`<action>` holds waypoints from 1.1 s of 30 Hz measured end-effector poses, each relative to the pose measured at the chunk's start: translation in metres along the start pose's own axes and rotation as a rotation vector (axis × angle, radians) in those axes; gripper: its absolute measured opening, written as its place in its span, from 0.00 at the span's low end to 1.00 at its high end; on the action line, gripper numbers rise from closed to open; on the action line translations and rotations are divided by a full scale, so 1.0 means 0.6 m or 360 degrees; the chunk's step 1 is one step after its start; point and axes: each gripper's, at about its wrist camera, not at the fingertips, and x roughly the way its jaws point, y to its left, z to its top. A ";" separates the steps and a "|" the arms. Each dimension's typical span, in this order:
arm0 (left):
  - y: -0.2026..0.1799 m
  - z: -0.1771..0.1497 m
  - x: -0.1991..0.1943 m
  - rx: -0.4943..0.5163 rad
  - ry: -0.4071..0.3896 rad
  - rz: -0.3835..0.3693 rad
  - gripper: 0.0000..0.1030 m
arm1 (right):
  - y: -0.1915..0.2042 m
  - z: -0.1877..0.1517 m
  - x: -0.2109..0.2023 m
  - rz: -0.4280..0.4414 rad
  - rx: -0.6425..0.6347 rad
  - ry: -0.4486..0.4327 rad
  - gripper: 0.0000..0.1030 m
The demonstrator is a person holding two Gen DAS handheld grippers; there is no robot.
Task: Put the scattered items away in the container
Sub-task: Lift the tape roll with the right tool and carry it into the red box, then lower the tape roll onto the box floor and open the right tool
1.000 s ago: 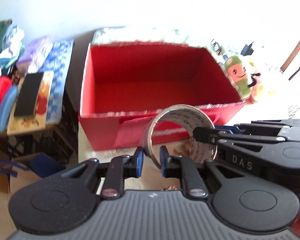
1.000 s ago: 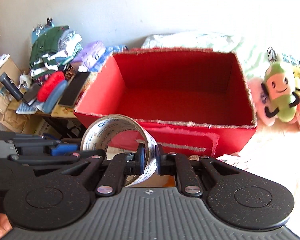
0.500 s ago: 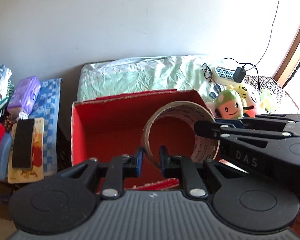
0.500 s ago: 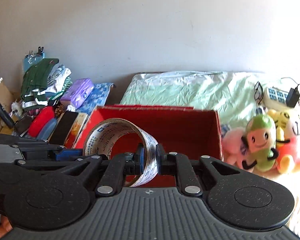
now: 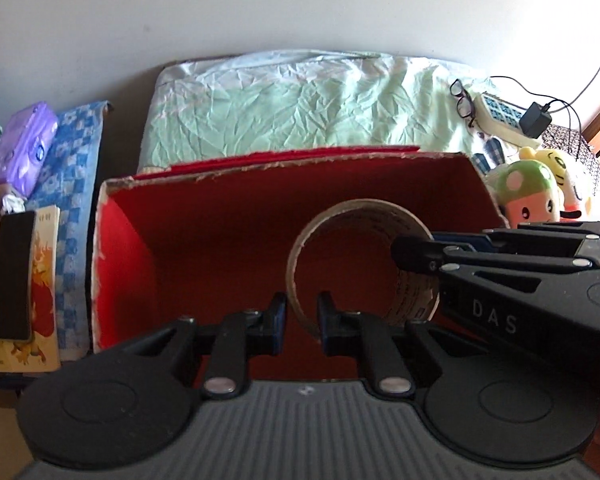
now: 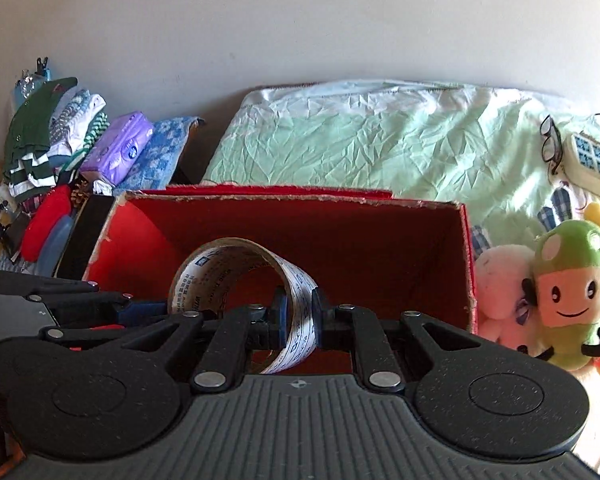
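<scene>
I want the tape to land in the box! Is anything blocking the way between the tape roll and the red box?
Nothing visible blocks it. The tape roll, pinched by both the left gripper and the right gripper, hangs in front of the red box's open mouth, and what shows inside looks bare.

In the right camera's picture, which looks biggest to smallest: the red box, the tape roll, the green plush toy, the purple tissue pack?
1. red box
2. tape roll, though it is nearest the camera
3. green plush toy, close to the roll, so unsure
4. purple tissue pack
</scene>
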 end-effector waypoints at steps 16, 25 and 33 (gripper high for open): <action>0.054 0.020 0.096 -0.0190 0.0243 0.0103 0.23 | -0.012 0.024 0.155 0.0102 0.0115 0.0387 0.10; 0.047 -0.001 0.018 -0.0115 0.0175 0.0029 0.27 | -0.001 0.041 0.171 0.0143 0.0101 0.0371 0.10; 0.028 -0.019 0.024 -0.0048 0.0214 0.0002 0.26 | 0.030 0.055 0.195 0.0251 0.0115 0.0417 0.14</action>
